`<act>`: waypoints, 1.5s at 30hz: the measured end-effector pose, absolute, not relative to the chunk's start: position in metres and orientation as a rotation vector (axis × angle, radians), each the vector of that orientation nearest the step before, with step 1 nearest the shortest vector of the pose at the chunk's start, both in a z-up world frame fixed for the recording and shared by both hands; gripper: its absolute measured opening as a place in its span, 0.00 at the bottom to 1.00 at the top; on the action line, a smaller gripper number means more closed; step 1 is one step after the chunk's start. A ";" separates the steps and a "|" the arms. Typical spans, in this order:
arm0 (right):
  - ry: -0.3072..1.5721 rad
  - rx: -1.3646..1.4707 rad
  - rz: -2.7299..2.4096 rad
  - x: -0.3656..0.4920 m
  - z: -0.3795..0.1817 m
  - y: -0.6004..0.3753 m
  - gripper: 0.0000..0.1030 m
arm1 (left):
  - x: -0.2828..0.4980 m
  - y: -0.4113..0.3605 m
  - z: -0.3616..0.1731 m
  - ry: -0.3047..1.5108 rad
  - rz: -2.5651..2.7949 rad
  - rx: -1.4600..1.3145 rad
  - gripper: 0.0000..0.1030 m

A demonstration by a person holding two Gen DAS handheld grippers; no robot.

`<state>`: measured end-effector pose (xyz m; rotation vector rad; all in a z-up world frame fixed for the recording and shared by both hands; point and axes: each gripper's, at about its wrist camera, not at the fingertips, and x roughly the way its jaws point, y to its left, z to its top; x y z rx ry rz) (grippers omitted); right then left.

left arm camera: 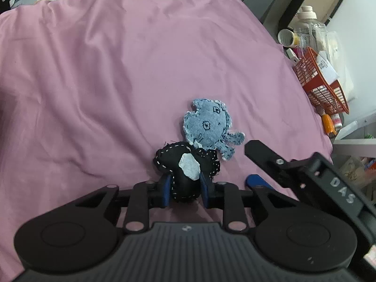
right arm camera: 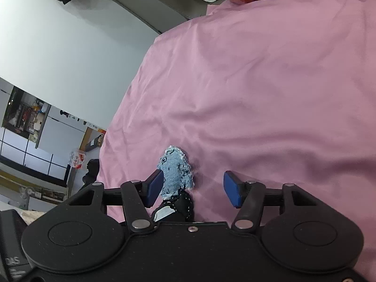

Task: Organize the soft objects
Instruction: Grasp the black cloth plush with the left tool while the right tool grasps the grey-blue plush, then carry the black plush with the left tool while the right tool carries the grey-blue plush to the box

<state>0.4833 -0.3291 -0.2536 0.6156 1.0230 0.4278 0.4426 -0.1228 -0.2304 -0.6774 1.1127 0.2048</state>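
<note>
Left gripper (left arm camera: 184, 189) clamped on black stitched plush (left arm camera: 185, 166), blue pads (left arm camera: 165, 191) pressing both its sides; plush rests on pink bedsheet (left arm camera: 105, 70), white patch facing up; light-blue denim plush (left arm camera: 208, 127) lies flat on the sheet just beyond, touching the black one, stitched face up; right gripper (right arm camera: 195, 189) spread apart, holding nothing; its left pad (right arm camera: 154, 186) against the denim plush, right pad clear over bare sheet; orange basket (left arm camera: 322, 87) with bottles off the bed's far right edge.
</note>
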 end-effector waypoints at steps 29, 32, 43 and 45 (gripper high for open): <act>0.959 0.484 0.565 0.452 -0.213 -0.287 0.02 | 0.383 -0.066 -0.152 0.960 0.276 -0.586 0.20; 0.938 0.479 0.581 0.446 -0.202 -0.283 0.02 | 0.366 -0.058 -0.139 0.937 0.292 -0.589 0.20; 0.850 0.413 0.630 0.414 -0.160 -0.258 0.02 | 0.310 -0.021 -0.097 0.865 0.320 -0.586 0.20; 0.828 0.401 0.633 0.408 -0.152 -0.253 0.02 | 0.300 -0.011 -0.091 0.850 0.325 -0.583 0.20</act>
